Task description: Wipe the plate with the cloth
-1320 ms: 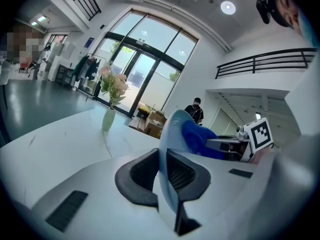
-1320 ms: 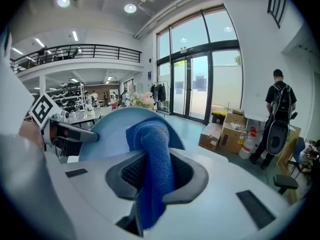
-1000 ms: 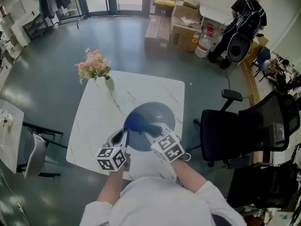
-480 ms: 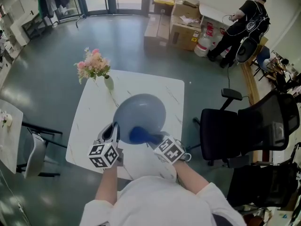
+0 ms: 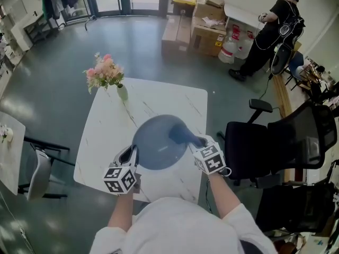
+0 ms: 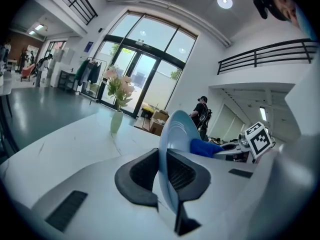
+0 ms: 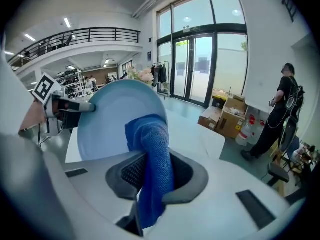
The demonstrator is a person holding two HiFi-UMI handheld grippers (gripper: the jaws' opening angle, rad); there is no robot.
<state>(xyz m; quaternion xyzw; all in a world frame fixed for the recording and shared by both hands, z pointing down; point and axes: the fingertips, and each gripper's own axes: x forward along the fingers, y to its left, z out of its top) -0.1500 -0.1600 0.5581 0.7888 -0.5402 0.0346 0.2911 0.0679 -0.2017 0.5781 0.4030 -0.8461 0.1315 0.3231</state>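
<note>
Head view has both my tools over the near half of the white marble-patterned table [image 5: 159, 102]. My left gripper [image 5: 130, 153] pinches the near-left rim of the pale blue plate [image 5: 158, 144]. My right gripper [image 5: 199, 141] reaches in from the right with the blue cloth [image 5: 183, 135] bunched at its tip. The cloth lies against the plate's upper right part, close to the rim.

Left gripper view looks along my own jaws. They are nearly together, with only the thin edge of the plate between the dark pads, which press it from both sides. From there the plate rises edge-on and tilted, its hollow face turned to the right, where the cloth touches it. I cannot tell whether the far edge of the plate rests on the table.

Right gripper view shows my jaws clamped on a thick fold of the cloth. The fold runs up between the pads, and its free end presses on the plate's face in front of them.

A small green vase [image 5: 122, 93] of pink flowers [image 5: 105, 74] stands near the table's far left corner, well apart from the plate. A black office chair [image 5: 265, 147] sits just right of the table. Farther off, a person [image 5: 273, 28] in black stands near some cardboard boxes [image 5: 204, 28].
</note>
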